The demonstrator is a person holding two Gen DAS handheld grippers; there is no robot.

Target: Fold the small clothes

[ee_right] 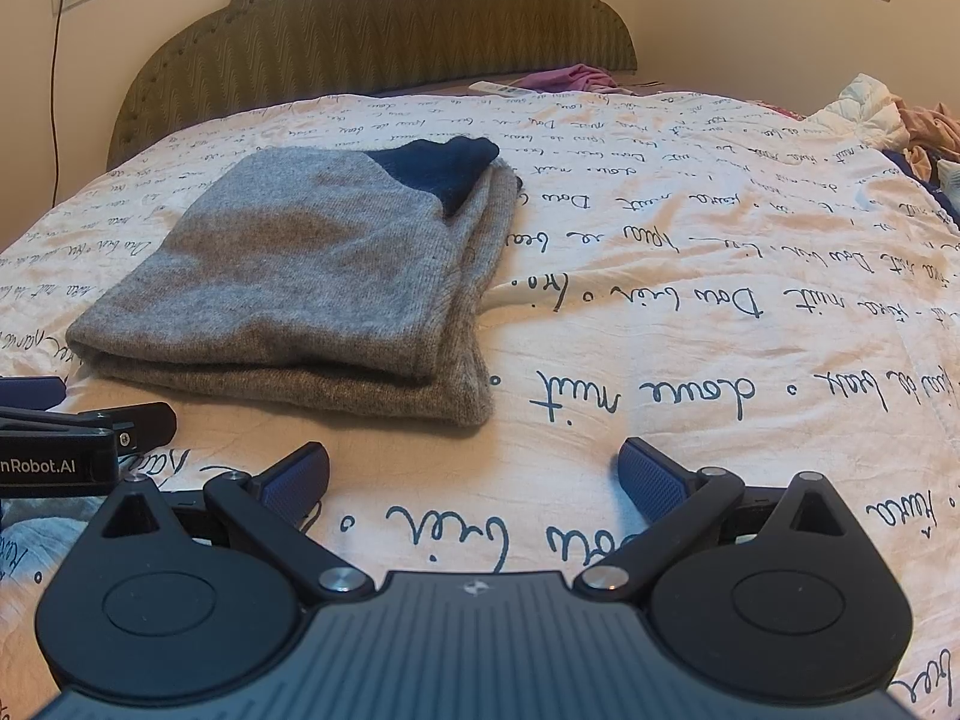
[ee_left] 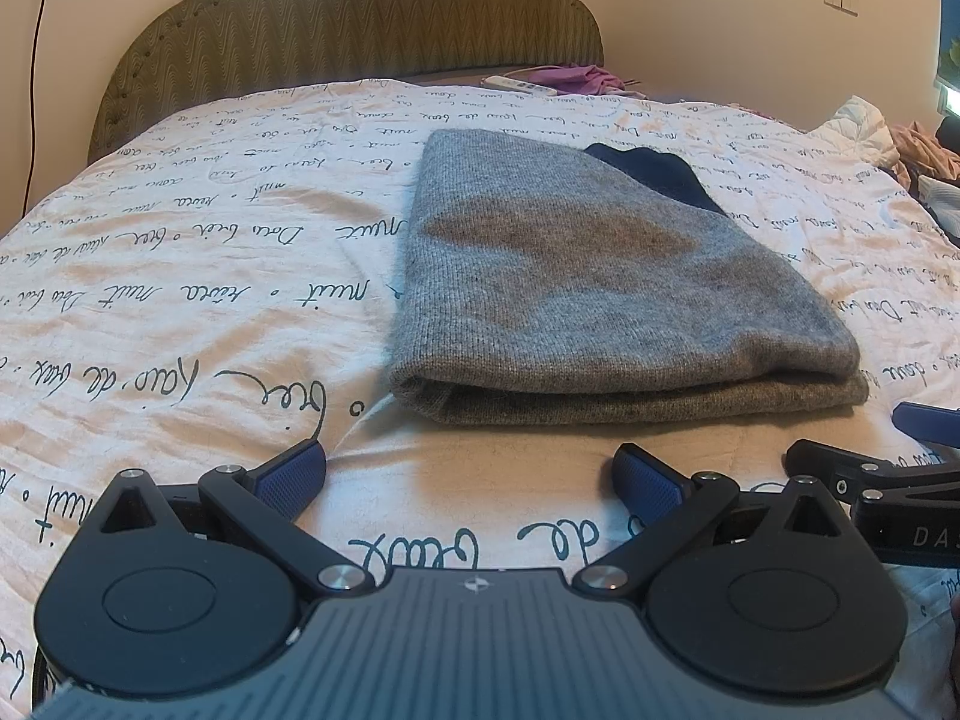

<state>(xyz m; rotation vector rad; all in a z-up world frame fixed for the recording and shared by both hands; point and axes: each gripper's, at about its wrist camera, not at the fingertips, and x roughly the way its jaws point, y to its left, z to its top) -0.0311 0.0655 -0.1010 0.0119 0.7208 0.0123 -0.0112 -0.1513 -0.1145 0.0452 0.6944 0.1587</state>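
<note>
A grey knitted garment (ee_left: 600, 276) lies folded into a flat stack on the bed, with a dark navy part (ee_left: 660, 177) showing at its far end. In the right wrist view the same grey garment (ee_right: 312, 276) sits ahead and to the left, its navy part (ee_right: 444, 171) at the back. My left gripper (ee_left: 471, 474) is open, a short way in front of the fold's near edge, holding nothing. My right gripper (ee_right: 474, 477) is also open and empty, over bare sheet to the right of the garment's near corner.
The bed sheet (ee_left: 180, 312) is white with dark handwriting print. A green padded headboard (ee_left: 360, 24) stands behind. Loose clothes (ee_right: 924, 126) are piled at the right edge, and a purple garment (ee_right: 570, 79) with a white remote (ee_left: 519, 84) lies near the headboard.
</note>
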